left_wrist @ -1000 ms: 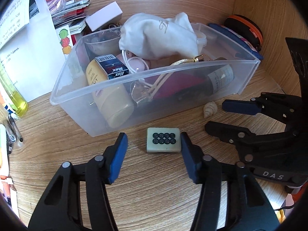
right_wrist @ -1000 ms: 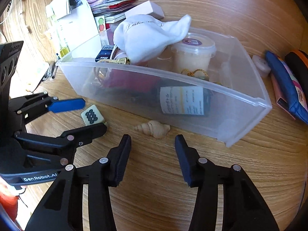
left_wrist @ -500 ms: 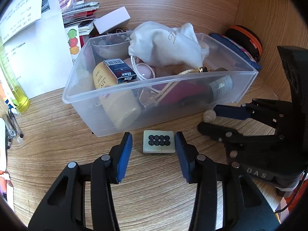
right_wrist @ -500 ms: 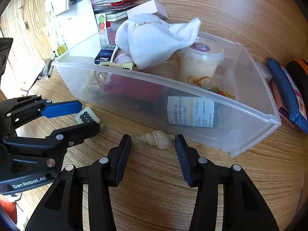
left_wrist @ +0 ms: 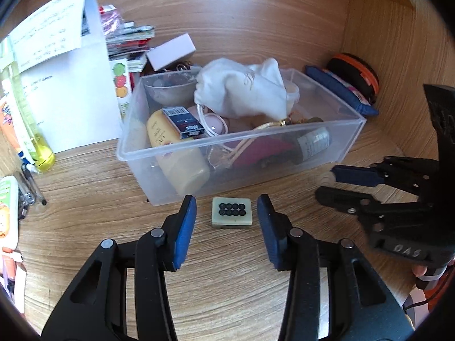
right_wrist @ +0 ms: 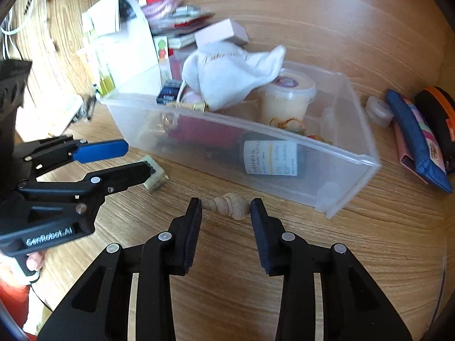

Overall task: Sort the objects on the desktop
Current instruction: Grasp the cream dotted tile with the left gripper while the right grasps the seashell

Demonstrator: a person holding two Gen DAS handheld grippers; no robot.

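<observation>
A pale tile with black dots (left_wrist: pixel 231 213) lies on the wooden desk just in front of the clear plastic bin (left_wrist: pixel 241 135). My left gripper (left_wrist: pixel 227 199) straddles the tile, and a strip of wood shows between each blue pad and the tile. In the right wrist view the tile (right_wrist: pixel 155 177) sits at the tip of the left gripper (right_wrist: pixel 138 157). A small spiral seashell (right_wrist: pixel 230 206) lies between the fingertips of my right gripper (right_wrist: pixel 226 200). Its jaws are closing, and the shell's ends sit right at the pads. The right gripper (left_wrist: pixel 327 182) hides the shell in the left wrist view.
The bin (right_wrist: pixel 256 126) holds a white cloth bag (left_wrist: pixel 241 93), bottles, a jar and a small box. Papers (left_wrist: pixel 71 85), pens and a yellow bottle (left_wrist: pixel 42 153) crowd the left. Pouches (right_wrist: pixel 418 139) lie right of the bin. A wooden wall (left_wrist: pixel 398 42) rises at the right.
Both pairs of jaws have narrowed, the left around the tile and the right around the shell. Both cameras have risen slightly, so the bin looks farther off.
</observation>
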